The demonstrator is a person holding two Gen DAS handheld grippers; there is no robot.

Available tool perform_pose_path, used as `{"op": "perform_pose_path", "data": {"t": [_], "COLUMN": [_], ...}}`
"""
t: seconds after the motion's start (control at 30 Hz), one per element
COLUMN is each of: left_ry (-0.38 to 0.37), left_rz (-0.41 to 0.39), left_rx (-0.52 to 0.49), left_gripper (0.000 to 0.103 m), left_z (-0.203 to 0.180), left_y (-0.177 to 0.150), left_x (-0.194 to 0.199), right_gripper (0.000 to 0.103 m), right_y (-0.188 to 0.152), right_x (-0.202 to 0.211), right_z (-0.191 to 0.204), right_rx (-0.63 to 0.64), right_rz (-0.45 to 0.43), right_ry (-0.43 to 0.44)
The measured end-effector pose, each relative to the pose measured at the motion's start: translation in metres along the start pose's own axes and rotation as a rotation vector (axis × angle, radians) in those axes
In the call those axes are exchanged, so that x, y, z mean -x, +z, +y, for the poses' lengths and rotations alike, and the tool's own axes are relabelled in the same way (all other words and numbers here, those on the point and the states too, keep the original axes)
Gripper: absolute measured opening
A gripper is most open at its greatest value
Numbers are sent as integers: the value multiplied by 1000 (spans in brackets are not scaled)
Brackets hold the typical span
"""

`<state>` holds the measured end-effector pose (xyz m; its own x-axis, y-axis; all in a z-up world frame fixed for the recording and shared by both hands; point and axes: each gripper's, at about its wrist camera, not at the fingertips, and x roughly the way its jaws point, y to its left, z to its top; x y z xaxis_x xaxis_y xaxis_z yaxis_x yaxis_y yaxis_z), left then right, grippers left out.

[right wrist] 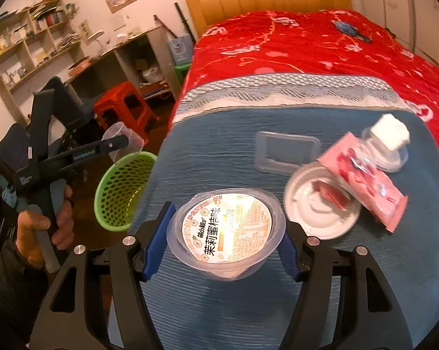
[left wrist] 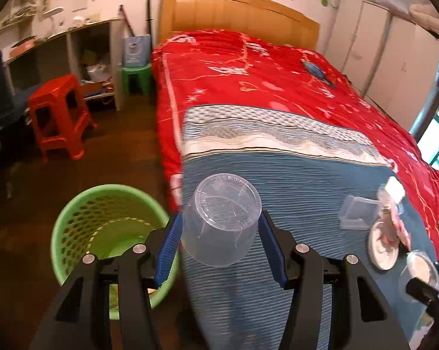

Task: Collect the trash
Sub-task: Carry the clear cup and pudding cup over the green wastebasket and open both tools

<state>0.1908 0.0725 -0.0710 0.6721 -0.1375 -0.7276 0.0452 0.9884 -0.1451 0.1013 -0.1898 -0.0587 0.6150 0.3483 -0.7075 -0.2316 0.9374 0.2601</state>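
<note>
My left gripper (left wrist: 221, 230) is shut on a clear plastic cup (left wrist: 222, 218), held at the bed's left edge beside the green mesh waste basket (left wrist: 82, 218) on the floor. My right gripper (right wrist: 224, 239) is shut on a sealed jelly cup (right wrist: 226, 229) with a printed lid, above the blue blanket (right wrist: 219, 145). In the right wrist view the left gripper (right wrist: 114, 144) and its clear cup (right wrist: 121, 138) hang over the green basket (right wrist: 120, 192), with a hand (right wrist: 44, 230) on the handle. A white lid (right wrist: 321, 210), a pink wrapper (right wrist: 362, 180), a clear bottle (right wrist: 385, 143) and a clear tray (right wrist: 286, 148) lie on the blanket.
A red quilt (left wrist: 263, 73) covers the far part of the bed, with a wooden headboard (left wrist: 234, 11) behind it. A red stool (left wrist: 59, 113) and a green stool (left wrist: 136, 78) stand on the wooden floor, beside a desk with shelves (right wrist: 36, 38).
</note>
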Motion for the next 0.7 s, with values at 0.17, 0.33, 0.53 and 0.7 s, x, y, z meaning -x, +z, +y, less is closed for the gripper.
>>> {"op": "perform_pose_path", "data": {"t": [0.17, 0.33, 0.53, 0.7], "left_ry": [55, 87, 114, 125], "left_rz": [21, 45, 81, 107], "left_rx": [49, 83, 111, 137], "left_gripper": [52, 52, 53, 53], "left_z": [37, 65, 89, 107], "left_y": [-7, -13, -19, -24], "left_x": [1, -4, -17, -27], "right_gripper": [64, 64, 64, 64], "right_y": [7, 14, 20, 24], "right_x": [-8, -20, -35, -45], "right_z": [17, 33, 51, 64], "right_rx": [25, 47, 72, 89], "right_rz": [8, 24, 45, 57], "right_ry": [30, 54, 76, 91]}}
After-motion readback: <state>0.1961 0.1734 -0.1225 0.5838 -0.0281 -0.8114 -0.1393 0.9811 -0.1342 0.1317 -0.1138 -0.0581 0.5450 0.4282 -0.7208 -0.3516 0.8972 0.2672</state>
